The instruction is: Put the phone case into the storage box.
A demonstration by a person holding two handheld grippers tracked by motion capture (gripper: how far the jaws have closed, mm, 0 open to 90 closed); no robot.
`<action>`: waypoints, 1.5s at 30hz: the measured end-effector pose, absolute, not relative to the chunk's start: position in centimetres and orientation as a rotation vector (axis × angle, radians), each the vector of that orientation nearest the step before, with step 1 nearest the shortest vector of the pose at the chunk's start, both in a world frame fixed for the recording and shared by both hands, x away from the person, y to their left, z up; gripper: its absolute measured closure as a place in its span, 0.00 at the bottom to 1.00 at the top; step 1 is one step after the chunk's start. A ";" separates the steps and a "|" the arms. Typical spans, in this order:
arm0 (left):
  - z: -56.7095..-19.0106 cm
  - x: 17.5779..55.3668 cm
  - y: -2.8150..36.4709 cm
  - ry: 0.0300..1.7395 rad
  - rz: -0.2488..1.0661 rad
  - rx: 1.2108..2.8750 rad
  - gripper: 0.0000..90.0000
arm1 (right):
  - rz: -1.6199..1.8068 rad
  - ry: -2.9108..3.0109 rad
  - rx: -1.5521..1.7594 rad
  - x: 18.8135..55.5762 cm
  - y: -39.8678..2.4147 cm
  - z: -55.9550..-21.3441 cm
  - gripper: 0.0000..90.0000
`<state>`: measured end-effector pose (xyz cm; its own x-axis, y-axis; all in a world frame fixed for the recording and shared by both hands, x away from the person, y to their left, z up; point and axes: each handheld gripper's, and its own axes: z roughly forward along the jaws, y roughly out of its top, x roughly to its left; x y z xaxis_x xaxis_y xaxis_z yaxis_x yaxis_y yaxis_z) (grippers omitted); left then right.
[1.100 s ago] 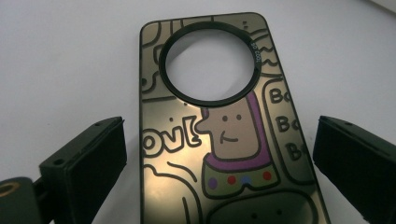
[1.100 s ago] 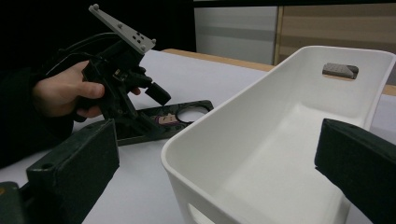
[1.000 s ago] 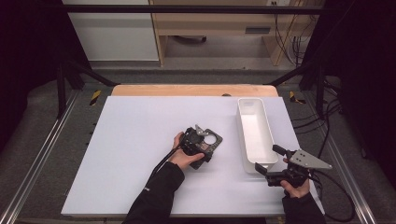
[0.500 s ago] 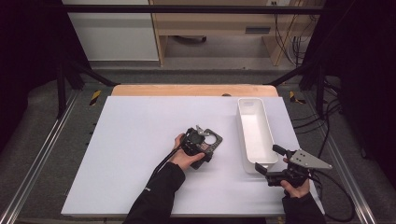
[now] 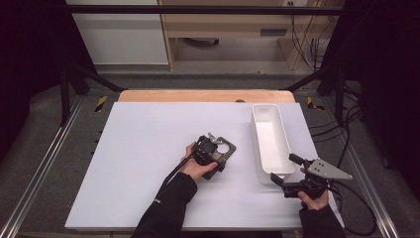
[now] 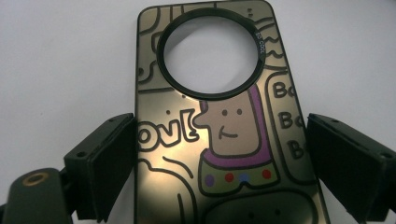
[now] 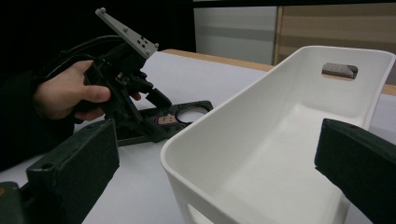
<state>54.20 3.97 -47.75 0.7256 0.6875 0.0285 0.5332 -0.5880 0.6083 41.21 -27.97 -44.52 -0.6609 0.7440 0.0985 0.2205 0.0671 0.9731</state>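
Observation:
A dark phone case [image 5: 226,148] printed with cartoon line art and a round camera hole lies flat on the white table, left of the tray. My left gripper [image 5: 217,156] is lowered over it. In the left gripper view the case [image 6: 219,93] runs up between the two jaws of that gripper [image 6: 224,142], which stand open close to its long edges. My right gripper [image 5: 286,169] is open at the near end of the empty white tray [image 5: 255,130]. In the right gripper view its jaws [image 7: 224,149] straddle the tray's near corner [image 7: 219,116], with the left gripper [image 7: 149,105] and case [image 7: 180,116] beyond.
The white table top [image 5: 138,163] has free room to the left and at the front. A wooden strip [image 5: 198,95] runs along the table's far edge. Metal rails [image 5: 44,163] flank both sides, and cables [image 5: 346,144] lie on the floor at the right.

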 end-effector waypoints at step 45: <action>-43.4 51.4 6.6 0.813 0.356 2.290 0.13 | 1.631 1.947 0.938 41.2 -27.8 -44.5 0.00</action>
<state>51.35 6.56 -43.40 0.7681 0.6396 0.0301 0.4560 -0.5794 0.6755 41.18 -27.83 -44.46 -0.6785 0.7284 0.0952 0.2217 0.0795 0.9719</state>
